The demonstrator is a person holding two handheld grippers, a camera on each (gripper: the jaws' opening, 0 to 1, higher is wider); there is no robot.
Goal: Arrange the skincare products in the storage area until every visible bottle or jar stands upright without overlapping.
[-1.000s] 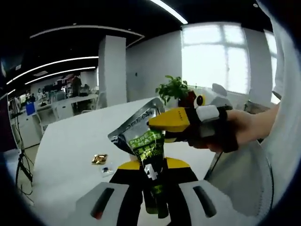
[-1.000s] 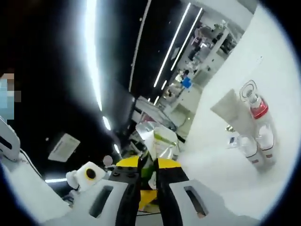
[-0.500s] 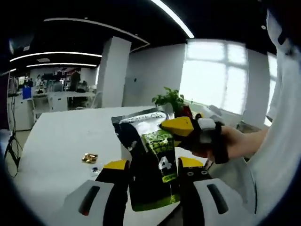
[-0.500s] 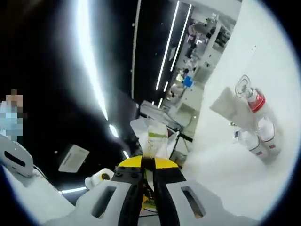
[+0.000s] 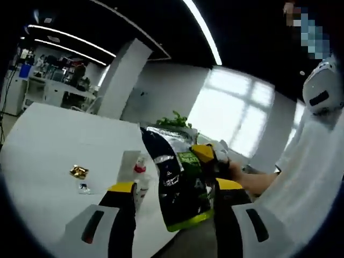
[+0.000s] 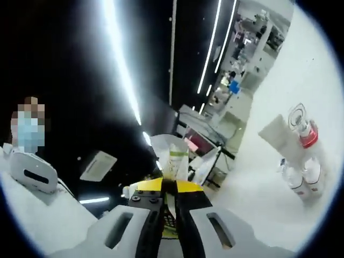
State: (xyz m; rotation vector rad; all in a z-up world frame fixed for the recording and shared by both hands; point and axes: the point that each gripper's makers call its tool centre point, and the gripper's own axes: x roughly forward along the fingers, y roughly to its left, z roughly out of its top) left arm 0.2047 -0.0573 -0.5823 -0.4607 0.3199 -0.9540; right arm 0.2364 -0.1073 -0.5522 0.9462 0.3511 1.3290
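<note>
A black, green and silver pouch [image 5: 174, 185] hangs in the air between the jaws of my left gripper [image 5: 176, 188], which stand wide apart and open on either side of it. My right gripper [image 5: 205, 155] comes in from the right, held by a hand, and is shut on the pouch's upper edge. In the right gripper view my right gripper [image 6: 169, 185] pinches the pale pouch top [image 6: 174, 153]. On the white table [image 6: 269, 204] stand a white tube [image 6: 280, 137], a red-capped bottle [image 6: 307, 138] and two white bottles [image 6: 301, 177], close together.
The tube and red-capped bottle [image 5: 138, 167] also sit on the table [image 5: 43, 161] behind the left jaw. A small gold item [image 5: 79, 171] lies further left. A potted plant [image 5: 173, 120] stands at the back. A person in white is at the right.
My left gripper has opened and let go of the pouch, which it pinched a second ago. The right gripper stays shut on it. Both views have tilted.
</note>
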